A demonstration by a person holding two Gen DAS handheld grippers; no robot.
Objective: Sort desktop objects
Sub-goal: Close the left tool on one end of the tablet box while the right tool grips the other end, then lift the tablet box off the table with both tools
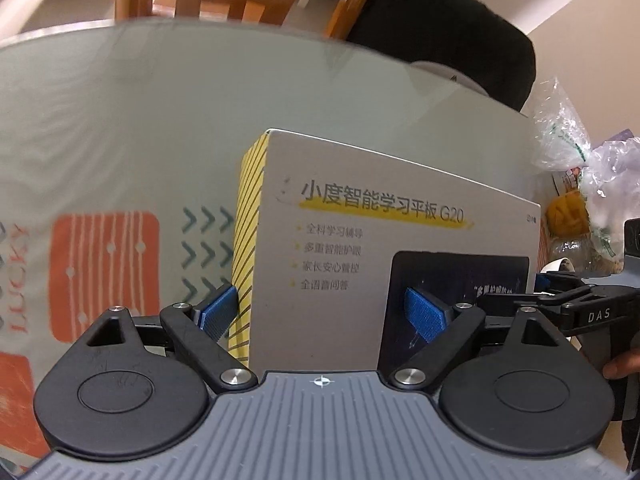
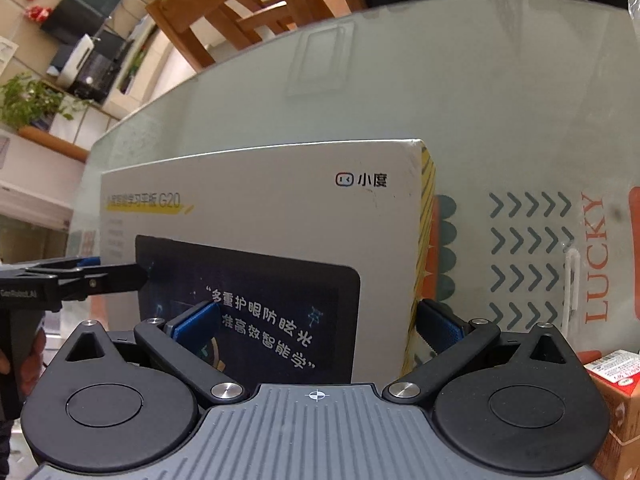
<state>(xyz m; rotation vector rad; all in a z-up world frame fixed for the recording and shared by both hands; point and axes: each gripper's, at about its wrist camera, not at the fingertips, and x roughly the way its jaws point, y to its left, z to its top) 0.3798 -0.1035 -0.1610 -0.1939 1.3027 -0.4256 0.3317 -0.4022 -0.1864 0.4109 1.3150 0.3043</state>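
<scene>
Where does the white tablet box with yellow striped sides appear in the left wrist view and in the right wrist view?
Left wrist view: the tablet box fills the centre and right, its striped side facing left.
Right wrist view: it fills the centre and left, its striped side facing right.
Shared landmark: the "G20" title with its yellow underline on the box's white face.

A home dining room: wooden chair (image 2: 248, 12), glass-topped table (image 2: 460, 92), houseplant (image 2: 28, 100).

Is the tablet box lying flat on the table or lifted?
Cannot tell. The tablet box has both grippers' fingers straddling its striped ends, but its underside and any contact with the table are hidden.
</scene>
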